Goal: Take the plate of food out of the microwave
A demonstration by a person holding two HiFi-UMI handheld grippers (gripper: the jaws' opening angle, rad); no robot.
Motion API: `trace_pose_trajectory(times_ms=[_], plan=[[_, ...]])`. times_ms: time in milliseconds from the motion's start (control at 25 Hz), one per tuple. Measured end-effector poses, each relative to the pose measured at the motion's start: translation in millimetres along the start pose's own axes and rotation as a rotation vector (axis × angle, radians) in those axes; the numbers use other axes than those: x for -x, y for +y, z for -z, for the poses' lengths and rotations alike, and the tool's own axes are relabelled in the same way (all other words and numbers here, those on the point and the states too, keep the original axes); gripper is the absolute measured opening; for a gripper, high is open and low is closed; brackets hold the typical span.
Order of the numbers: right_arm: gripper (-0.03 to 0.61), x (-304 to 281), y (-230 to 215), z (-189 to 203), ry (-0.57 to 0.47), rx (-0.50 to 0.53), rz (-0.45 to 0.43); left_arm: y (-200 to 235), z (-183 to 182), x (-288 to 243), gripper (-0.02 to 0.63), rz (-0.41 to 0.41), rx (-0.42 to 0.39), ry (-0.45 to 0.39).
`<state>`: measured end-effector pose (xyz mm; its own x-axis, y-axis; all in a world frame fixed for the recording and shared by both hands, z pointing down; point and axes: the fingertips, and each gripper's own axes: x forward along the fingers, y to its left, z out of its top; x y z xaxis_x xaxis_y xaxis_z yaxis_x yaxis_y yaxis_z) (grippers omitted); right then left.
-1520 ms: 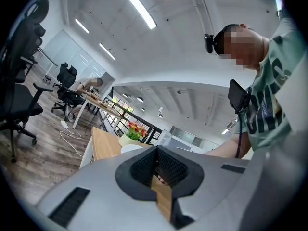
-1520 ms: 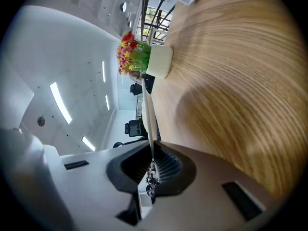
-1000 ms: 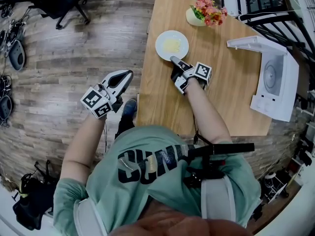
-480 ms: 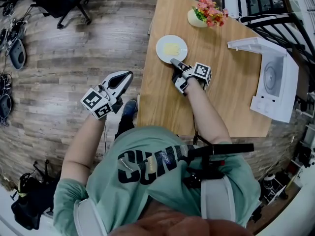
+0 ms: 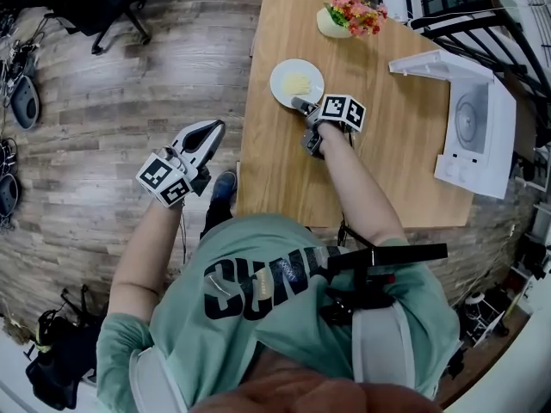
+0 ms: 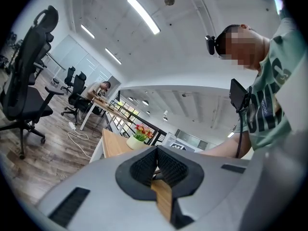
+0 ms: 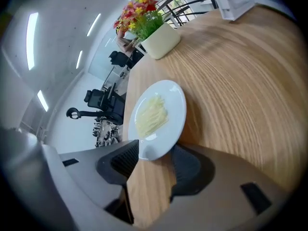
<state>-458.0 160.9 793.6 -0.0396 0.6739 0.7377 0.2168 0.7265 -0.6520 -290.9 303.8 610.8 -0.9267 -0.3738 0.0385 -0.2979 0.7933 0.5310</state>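
Note:
A white plate [image 5: 297, 83] with pale yellow food lies flat on the wooden table [image 5: 396, 179], near its far left side. My right gripper [image 5: 301, 106] is at the plate's near rim. In the right gripper view the plate [image 7: 156, 119] has its rim between the two pads of the right gripper [image 7: 156, 160]; the jaws are opening and the pads stand apart from the rim. The white microwave [image 5: 478, 132] stands at the table's right edge with its door swung open. My left gripper [image 5: 215, 129] hangs over the floor left of the table, shut and empty, and the left gripper [image 6: 156, 165] shows its pads pressed together.
A pot of red and pink flowers [image 5: 344, 15] stands at the far edge of the table, just beyond the plate; the pot [image 7: 151, 32] also shows in the right gripper view. An office chair [image 5: 112, 7] stands on the wooden floor at far left.
The right gripper's jaws have parted at the plate's rim. The plate still lies at the same spot on the table. The left gripper has kept its place.

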Motion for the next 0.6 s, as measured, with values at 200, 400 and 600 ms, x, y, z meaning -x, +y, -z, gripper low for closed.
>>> trace_pose_trajectory(times_ms=[200, 400, 600], plan=[[0.239, 4, -3, 8, 0.088, 0.136, 0.091, -8, 0, 3, 0.003, 0.006, 0.014, -0.008], [0.264, 10, -8, 15, 0.146, 0.224, 0.147, -12, 5, 11, 0.003, 0.007, 0.012, -0.003], [0.264, 23, -3, 16, 0.145, 0.225, 0.135, -11, -1, 23, 0.003, 0.001, 0.002, -0.018]])
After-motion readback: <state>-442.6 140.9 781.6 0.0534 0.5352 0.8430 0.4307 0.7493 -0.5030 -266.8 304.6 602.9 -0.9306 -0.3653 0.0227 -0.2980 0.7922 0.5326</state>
